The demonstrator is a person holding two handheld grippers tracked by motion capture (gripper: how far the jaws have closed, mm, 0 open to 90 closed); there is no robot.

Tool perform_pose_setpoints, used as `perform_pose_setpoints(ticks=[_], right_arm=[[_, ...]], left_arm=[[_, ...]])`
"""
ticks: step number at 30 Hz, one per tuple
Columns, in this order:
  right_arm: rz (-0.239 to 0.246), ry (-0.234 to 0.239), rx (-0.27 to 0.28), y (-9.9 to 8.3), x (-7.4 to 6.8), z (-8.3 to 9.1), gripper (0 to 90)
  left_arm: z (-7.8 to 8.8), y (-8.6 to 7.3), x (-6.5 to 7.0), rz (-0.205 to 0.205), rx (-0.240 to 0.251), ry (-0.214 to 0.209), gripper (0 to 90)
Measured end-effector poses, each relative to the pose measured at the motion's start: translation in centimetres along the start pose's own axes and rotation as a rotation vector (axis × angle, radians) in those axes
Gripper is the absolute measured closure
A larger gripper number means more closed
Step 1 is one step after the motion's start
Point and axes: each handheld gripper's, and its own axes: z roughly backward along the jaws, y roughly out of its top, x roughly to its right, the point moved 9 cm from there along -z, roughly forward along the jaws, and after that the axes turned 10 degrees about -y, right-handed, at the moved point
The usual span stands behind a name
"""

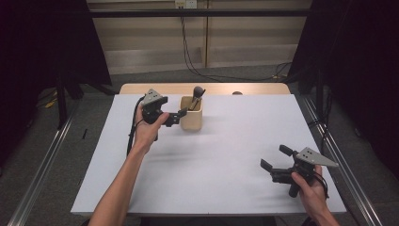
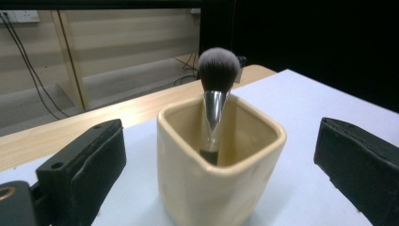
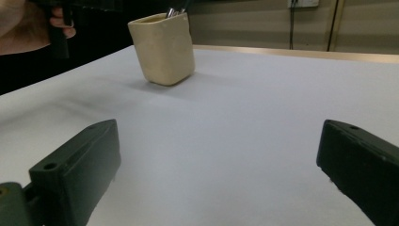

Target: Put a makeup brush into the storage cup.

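Up at the far left of the white table [image 1: 226, 155], the left gripper [image 1: 180, 115] is held by the left hand [image 1: 147, 129], with the forearm stretched long from the near edge. The gripper is kept level and is pointed sideways at the cream cup [image 1: 191, 114], which is found just in front of its tips. From the left gripper view, its two black jaws are seen spread wide, one on each side of the cup [image 2: 220, 165], and no pad is pressed on it, so nothing is gripped. A makeup brush [image 2: 215, 101] is stood inside the cup, with its dark fluffy head up above the rim and its shiny silver neck leaned against the back wall. The brush [image 1: 197, 96] is seen from the high view too, tipped a little to the right. Well apart from all this, at the near right of the table, the right gripper [image 1: 274, 159] is held low by the right hand [image 1: 308, 186], with its tips pointed to the left and away. Its jaws are opened wide as well, and bare table is seen between them. In the right gripper view the cup [image 3: 163, 47] is placed far ahead and to the left.
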Motion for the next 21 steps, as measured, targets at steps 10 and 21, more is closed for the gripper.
perform_pose_setpoints(ticks=[10,21], right_arm=[[0.004,-0.002,-0.009,-0.1,-0.1,0.0,0.0],[0.004,-0.001,-0.009,-0.1,-0.1,0.0,0.1]], left_arm=[[2.6,-0.1,0.8,-0.02,0.019,0.007,3.7],[5.4,-1.7,0.6,0.001,0.016,0.025,3.4]])
